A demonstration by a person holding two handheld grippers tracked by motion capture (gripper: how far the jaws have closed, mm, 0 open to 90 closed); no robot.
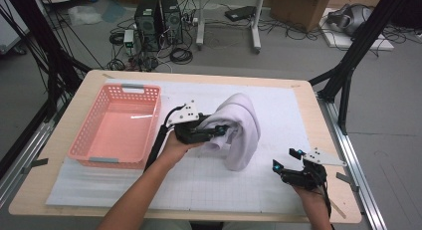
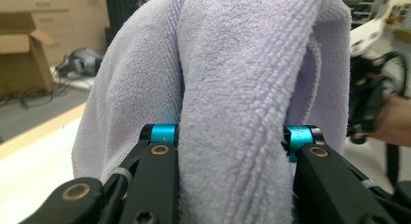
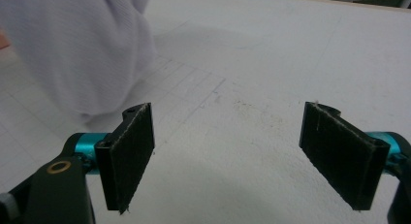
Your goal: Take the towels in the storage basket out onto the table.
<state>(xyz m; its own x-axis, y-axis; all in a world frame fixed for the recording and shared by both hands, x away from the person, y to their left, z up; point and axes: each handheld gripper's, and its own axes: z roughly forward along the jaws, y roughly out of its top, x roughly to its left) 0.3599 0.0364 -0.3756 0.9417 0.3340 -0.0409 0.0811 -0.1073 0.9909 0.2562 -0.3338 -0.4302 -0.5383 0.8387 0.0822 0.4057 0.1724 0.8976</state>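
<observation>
A pale lavender towel hangs bunched and lifted over the white grid mat, its lower end touching the mat. My left gripper comes in from the left and is shut on a thick fold of it. In the left gripper view the towel fills the space between the two jaws of the left gripper and drapes over them. My right gripper rests open near the table's front right, apart from the towel. In the right gripper view the right gripper has bare pads spread wide, and the towel hangs at upper left.
A pink plastic basket stands on the left side of the table with nothing in it. The wooden table edge runs along the right. Beyond the table lie cables, computer towers and cardboard boxes on the floor.
</observation>
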